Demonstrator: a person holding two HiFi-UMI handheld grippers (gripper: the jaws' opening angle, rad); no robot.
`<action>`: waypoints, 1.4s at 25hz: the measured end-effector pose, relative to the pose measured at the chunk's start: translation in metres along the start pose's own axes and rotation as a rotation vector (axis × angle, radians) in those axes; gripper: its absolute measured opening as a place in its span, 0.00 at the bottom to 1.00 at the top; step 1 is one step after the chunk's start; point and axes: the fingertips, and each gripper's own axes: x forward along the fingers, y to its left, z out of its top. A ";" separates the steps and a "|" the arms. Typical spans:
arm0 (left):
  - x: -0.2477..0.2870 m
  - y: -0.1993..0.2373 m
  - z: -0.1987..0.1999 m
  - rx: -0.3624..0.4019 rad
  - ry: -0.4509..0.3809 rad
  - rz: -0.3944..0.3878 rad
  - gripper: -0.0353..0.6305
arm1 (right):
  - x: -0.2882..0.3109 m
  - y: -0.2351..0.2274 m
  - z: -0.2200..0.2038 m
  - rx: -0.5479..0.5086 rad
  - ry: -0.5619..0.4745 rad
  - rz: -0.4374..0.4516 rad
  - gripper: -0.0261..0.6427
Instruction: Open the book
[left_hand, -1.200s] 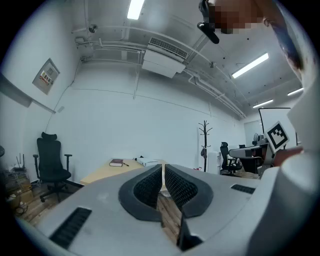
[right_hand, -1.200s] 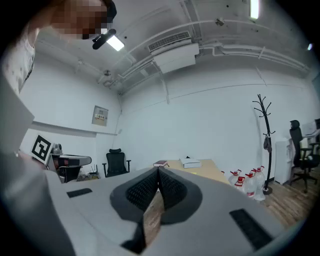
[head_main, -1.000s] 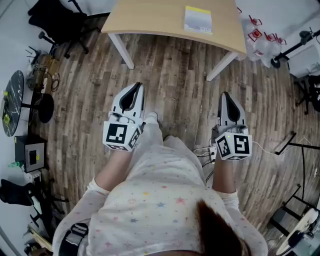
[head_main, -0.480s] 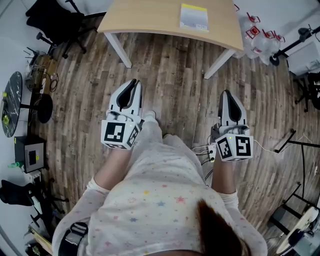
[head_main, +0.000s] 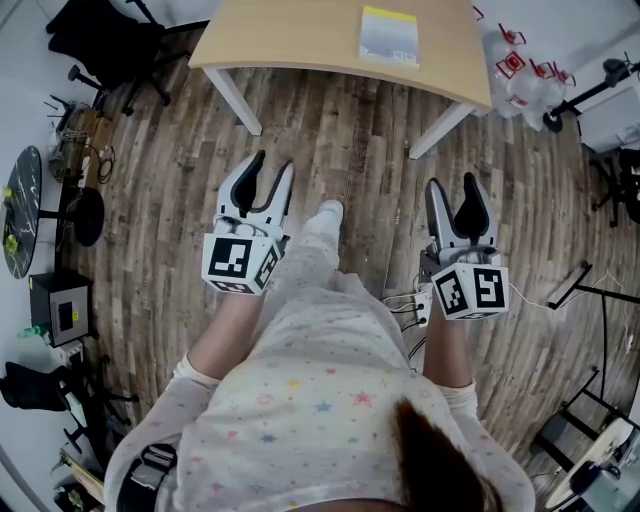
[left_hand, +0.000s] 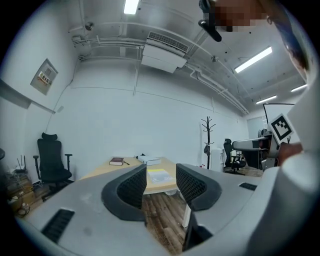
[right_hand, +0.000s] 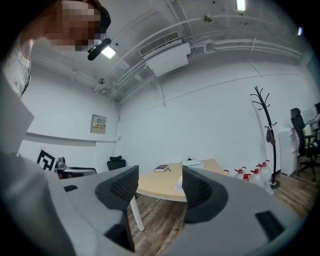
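The book (head_main: 390, 36), with a yellow and grey cover, lies closed on the wooden table (head_main: 300, 40) at the top of the head view. Both grippers hang over the floor well short of the table, pointing toward it. My left gripper (head_main: 271, 172) has just been opening and now stands open with nothing between its jaws. The right gripper (head_main: 453, 190) is open and empty too. The left gripper view frames the book (left_hand: 159, 175) between the open jaws of the gripper (left_hand: 159, 184). In the right gripper view the gripper (right_hand: 160, 187) partly hides the book (right_hand: 178, 184).
A dark red book (left_hand: 116, 161) and a white box (left_hand: 150, 161) lie at the table's far end. Water bottles (head_main: 525, 75) stand right of the table, with a coat stand (right_hand: 265, 120) behind. An office chair (left_hand: 50, 165) and cluttered gear (head_main: 60, 200) are at the left.
Both grippers were shut in the earlier frames and now stand open. The person has stepped forward, a foot now showing between the grippers.
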 end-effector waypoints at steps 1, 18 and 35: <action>0.007 0.005 0.001 0.002 0.000 0.006 0.31 | 0.007 -0.004 0.002 0.005 -0.009 -0.002 0.43; 0.200 0.085 0.021 -0.036 -0.020 -0.002 0.38 | 0.195 -0.080 0.023 -0.001 0.016 -0.012 0.47; 0.315 0.127 0.025 -0.063 -0.002 0.073 0.38 | 0.315 -0.146 0.026 -0.094 0.093 0.004 0.48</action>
